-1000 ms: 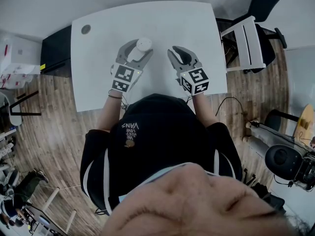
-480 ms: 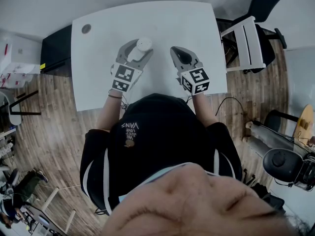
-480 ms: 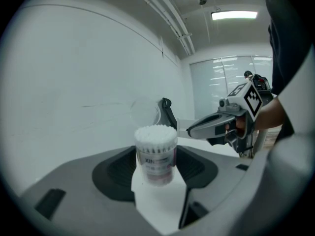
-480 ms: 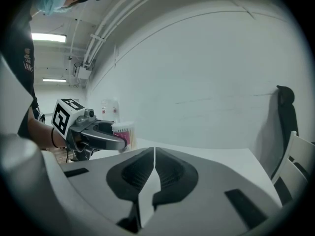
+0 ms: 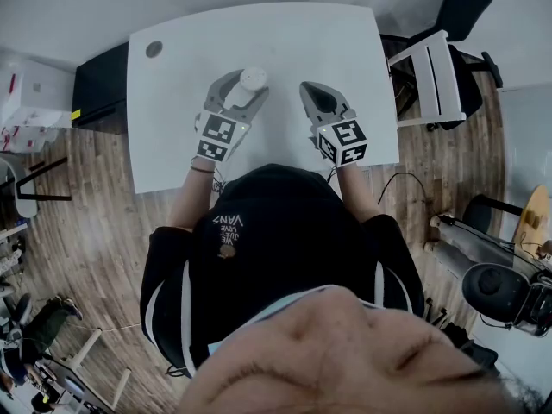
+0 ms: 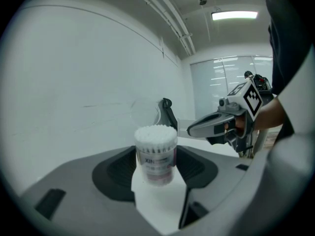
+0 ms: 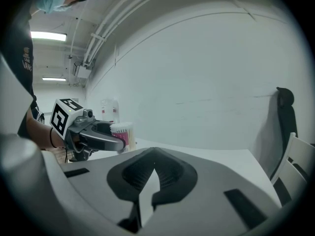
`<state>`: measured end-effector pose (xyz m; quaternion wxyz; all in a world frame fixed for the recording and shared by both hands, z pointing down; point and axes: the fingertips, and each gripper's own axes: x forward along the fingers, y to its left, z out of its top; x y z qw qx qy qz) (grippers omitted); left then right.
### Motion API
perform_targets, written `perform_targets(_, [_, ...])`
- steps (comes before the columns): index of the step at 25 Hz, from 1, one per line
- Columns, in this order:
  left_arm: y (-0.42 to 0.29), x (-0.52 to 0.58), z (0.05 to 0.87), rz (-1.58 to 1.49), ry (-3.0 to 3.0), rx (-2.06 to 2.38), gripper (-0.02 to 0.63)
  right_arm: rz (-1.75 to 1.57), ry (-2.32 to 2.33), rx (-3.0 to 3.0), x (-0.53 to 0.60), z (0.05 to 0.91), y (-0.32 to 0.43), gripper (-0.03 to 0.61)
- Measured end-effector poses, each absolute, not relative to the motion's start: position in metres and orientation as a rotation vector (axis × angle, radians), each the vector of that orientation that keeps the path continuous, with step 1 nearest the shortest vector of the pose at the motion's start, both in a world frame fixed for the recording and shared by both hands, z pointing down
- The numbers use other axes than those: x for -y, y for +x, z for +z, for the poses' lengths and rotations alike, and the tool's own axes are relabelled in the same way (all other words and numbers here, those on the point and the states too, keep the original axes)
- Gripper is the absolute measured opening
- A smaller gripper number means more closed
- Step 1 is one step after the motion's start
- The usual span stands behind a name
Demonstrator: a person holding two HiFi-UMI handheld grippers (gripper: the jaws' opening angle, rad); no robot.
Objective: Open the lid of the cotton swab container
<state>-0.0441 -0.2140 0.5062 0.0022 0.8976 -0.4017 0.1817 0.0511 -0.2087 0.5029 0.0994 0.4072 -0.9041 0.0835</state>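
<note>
On white rectangular table, left gripper clasps clear cylindrical plastic cotton swab container, its transparent round lid apparently tipped back. Well apart, right gripper has just pinched closed on nothing; opening looks finished.

White table, wood floor, prob. office chair

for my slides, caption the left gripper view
cotton swab container upright between jaws of left hand-held gripper; shut right hand-held gripper beyond
</note>
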Motion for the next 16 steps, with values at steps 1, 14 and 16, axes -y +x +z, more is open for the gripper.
perform_targets(1, [-0.0448,0.2137,0.5061,0.569,2.816,1.261,0.259,0.247,1.203,2.672,0.2083,0.5033,0.0504,0.012])
perform_targets(14, [-0.0527,0.2112,0.5043,0.555,2.819,1.248,0.259,0.249,1.213,2.666,0.2059,0.4998,0.0413,0.012])
perform_targets(16, [-0.0527,0.2095,0.5049,0.558,2.819,1.246,0.259,0.249,1.214,2.665,0.2036,0.4998,0.0411,0.012])
